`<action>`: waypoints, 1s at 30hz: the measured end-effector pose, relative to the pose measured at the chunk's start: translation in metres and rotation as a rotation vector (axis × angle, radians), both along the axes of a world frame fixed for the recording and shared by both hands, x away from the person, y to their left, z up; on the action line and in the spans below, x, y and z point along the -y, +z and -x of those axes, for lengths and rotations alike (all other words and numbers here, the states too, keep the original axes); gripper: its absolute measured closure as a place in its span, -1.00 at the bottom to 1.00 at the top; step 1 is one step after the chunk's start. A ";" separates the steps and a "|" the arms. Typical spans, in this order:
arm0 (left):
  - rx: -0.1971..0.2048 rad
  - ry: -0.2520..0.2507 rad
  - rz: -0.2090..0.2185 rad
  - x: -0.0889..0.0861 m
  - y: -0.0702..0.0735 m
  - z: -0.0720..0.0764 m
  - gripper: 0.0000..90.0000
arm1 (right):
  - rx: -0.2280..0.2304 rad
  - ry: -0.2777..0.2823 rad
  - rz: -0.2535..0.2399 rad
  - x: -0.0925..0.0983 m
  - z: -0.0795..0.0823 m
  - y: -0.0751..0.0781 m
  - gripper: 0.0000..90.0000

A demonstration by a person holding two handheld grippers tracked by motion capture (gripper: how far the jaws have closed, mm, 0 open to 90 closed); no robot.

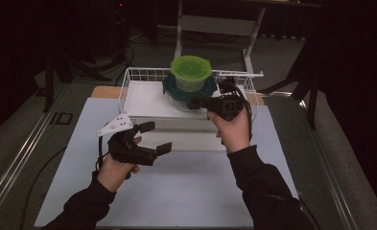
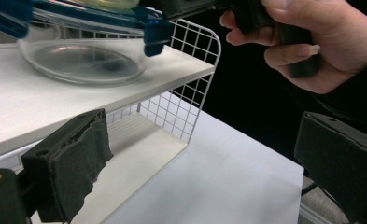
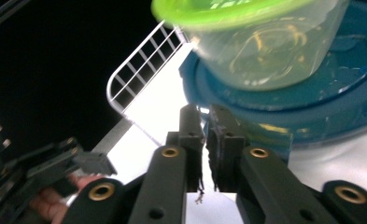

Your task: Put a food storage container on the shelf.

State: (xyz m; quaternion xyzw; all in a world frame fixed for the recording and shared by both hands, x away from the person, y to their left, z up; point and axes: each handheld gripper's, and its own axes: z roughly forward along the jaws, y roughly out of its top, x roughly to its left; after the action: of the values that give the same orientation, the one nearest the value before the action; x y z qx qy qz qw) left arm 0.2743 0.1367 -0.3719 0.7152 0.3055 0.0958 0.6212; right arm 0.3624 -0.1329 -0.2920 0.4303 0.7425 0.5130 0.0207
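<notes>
A clear tub with a green lid point(image 1: 191, 72) point(image 3: 260, 46) stands on the blue lid point(image 1: 168, 86) point(image 3: 340, 93) of a glass bowl point(image 1: 181, 102) point(image 2: 83, 60). The bowl rests on the white shelf point(image 1: 147, 100) of a wire rack point(image 1: 128, 81). My right gripper point(image 1: 194, 103) point(image 3: 205, 122) is shut, its tips at the blue lid's near edge, and I see nothing between the pads. My left gripper point(image 1: 156, 137) point(image 2: 204, 163) is open and held above the table in front of the rack, with nothing in it.
The rack's wire end wall point(image 2: 190, 107) point(image 3: 139, 70) rises beside the shelf. The white tabletop point(image 1: 176, 191) stretches out in front of the rack. Behind the table, a pale desk frame point(image 1: 215, 24) stands on the dark floor.
</notes>
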 end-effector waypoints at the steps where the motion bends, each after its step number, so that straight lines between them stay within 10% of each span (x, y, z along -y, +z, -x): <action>1: 0.006 -0.010 0.007 0.001 -0.002 0.002 -0.93 | 0.011 0.008 0.004 0.001 0.004 -0.001 0.74; 13: 0.097 -0.036 -0.023 0.008 -0.005 0.016 -0.95 | 0.132 0.064 0.036 0.012 0.045 -0.033 -0.05; 30: 0.077 -0.110 -0.068 0.017 -0.032 0.032 -0.97 | 0.199 0.094 0.024 0.039 0.079 -0.095 -0.68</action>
State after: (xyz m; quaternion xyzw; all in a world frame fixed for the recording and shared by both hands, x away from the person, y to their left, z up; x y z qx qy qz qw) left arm 0.2423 0.1198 -0.4037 0.7475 0.2384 0.0993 0.6120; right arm 0.2833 -0.1722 -0.3869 0.3417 0.7621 0.5447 0.0756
